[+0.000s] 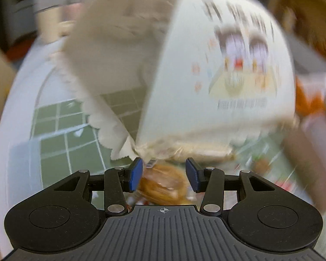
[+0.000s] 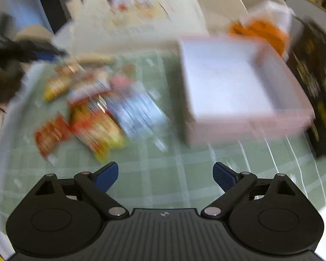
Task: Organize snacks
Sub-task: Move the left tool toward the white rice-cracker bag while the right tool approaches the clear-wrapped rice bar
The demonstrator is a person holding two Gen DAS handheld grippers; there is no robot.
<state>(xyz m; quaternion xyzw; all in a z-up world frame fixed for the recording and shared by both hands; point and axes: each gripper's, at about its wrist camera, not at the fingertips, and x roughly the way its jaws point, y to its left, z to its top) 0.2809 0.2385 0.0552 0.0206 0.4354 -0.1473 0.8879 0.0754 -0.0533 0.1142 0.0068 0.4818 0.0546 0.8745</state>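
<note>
In the left wrist view my left gripper (image 1: 164, 174) has its blue pads part-open, a large cream snack bag (image 1: 217, 69) with cartoon print just ahead, its lower corner near the left pad; whether it is gripped is unclear through blur. A golden pastry packet (image 1: 163, 184) lies below between the fingers. In the right wrist view my right gripper (image 2: 165, 175) is wide open and empty above the green grid mat (image 2: 163, 163). A pile of snack packets (image 2: 93, 108) lies left of a pink storage box (image 2: 239, 91). The cream bag also shows in the right wrist view (image 2: 137, 6), far back.
An orange-and-white bag (image 2: 263, 26) sits behind the pink box. A dark printed package (image 2: 315, 82) stands at the right. The white round table edge (image 1: 13, 108) curves at the left. Both views are motion-blurred.
</note>
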